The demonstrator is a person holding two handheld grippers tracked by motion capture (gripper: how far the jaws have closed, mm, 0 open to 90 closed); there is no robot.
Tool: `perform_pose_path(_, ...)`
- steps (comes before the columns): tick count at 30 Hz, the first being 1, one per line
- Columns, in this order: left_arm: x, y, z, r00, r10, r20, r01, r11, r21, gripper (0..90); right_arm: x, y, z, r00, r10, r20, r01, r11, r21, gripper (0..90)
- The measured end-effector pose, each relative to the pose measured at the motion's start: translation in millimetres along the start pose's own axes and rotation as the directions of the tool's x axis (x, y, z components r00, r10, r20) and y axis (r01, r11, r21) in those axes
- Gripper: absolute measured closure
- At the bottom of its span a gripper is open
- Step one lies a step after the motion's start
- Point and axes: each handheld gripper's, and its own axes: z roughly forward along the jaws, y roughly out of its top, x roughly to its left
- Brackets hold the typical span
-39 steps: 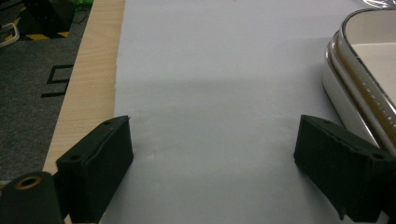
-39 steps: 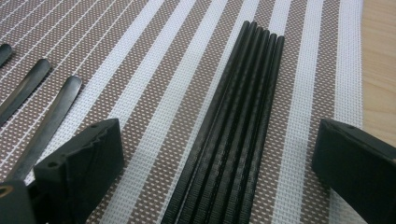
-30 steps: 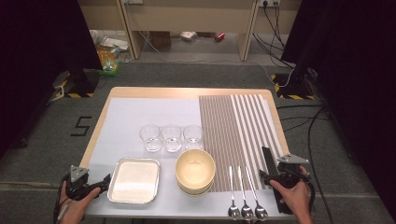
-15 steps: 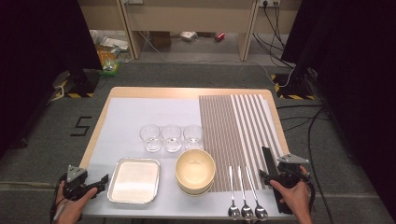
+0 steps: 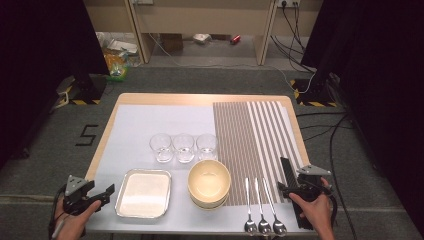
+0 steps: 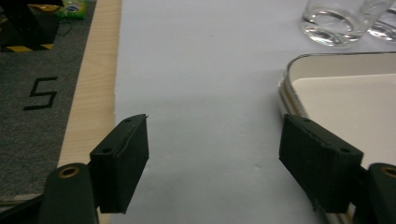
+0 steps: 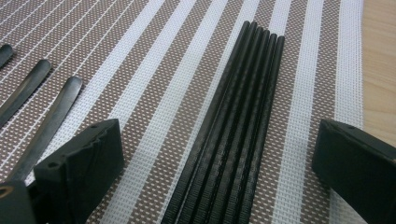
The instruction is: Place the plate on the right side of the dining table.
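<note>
My left gripper (image 5: 108, 191) lies at the table's front left and points at the metal tray (image 5: 144, 193). Its jaws have just been closing and are still open (image 6: 217, 156), with only white paper between them. The right jaw stands at the tray's left rim (image 6: 292, 88). My right gripper (image 5: 295, 184) is open at the front right. It straddles a bundle of black chopsticks (image 7: 233, 135) without touching it. The chopsticks (image 5: 286, 167) lie on the striped placemat (image 5: 250, 130).
Three glasses (image 5: 183, 147) stand in a row mid-table, one of which is in the left gripper view (image 6: 334, 23). Stacked cream bowls (image 5: 209, 182) sit right of the tray. Three spoons (image 5: 261, 207) lie left of the chopsticks, handles (image 7: 49, 119) forward. White paper (image 5: 145, 125) covers the left half.
The left hand has shifted slightly beside the tray's left side. The right hand and the tableware have not moved.
</note>
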Motion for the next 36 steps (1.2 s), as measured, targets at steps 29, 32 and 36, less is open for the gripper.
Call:
perform_pose_path(29, -33.6, 24.2, 26.6, 0.9954, 0.073, 0.061, -0.078, 0.9937, 0.081, 65.9, 0.3, 0.3, 0.6, 1.0, -0.002, -0.005, 0.002, 1.0, 0.005, 1.0)
perform_pose_path(32, -32.4, 24.1, 28.9, 0.9963, 0.06, 0.061, -0.064, 0.995, 0.076, 69.9, 0.3, 0.3, 0.6, 1.0, -0.002, -0.006, 0.002, 1.0, 0.006, 0.8)
perform_pose_path(36, -32.2, 27.1, 31.5, 0.9951, 0.044, 0.089, -0.051, 0.9955, 0.08, 72.2, 0.3, 0.3, 0.6, 1.0, -0.002, -0.006, 0.002, 1.0, 0.006, 0.8)
